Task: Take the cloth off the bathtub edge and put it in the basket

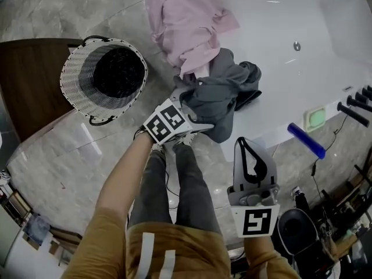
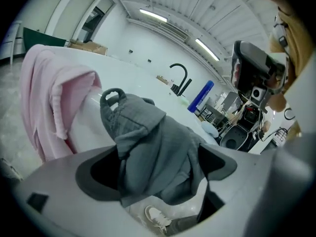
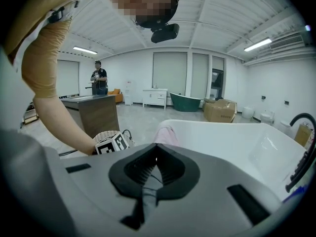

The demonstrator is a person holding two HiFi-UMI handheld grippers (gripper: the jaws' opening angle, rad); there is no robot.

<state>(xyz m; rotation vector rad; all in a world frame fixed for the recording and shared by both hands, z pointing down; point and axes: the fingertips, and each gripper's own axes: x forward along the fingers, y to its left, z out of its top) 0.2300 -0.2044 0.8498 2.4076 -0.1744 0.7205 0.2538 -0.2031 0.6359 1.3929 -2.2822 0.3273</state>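
Note:
A grey cloth [image 1: 224, 95] lies bunched on the near edge of the white bathtub [image 1: 290, 16]. A pink cloth [image 1: 186, 22] is draped over the edge further along. My left gripper [image 1: 192, 106] is at the grey cloth's left side, its jaws wide. In the left gripper view the grey cloth [image 2: 153, 147] hangs between the spread jaws of that gripper [image 2: 158, 167], with the pink cloth [image 2: 54, 102] to the left. The wicker basket [image 1: 75, 68] stands on the floor to the left. My right gripper [image 1: 243, 141] hovers below the tub edge, shut and empty [image 3: 153, 169].
A blue bottle [image 1: 306, 140], a green pad [image 1: 317, 118] and black tap fittings [image 1: 354, 112] sit at the tub's right end. A dark wooden table [image 1: 29, 80] stands behind the basket. The person's legs [image 1: 180, 185] are below the left gripper. A black bin [image 1: 299, 225] is at lower right.

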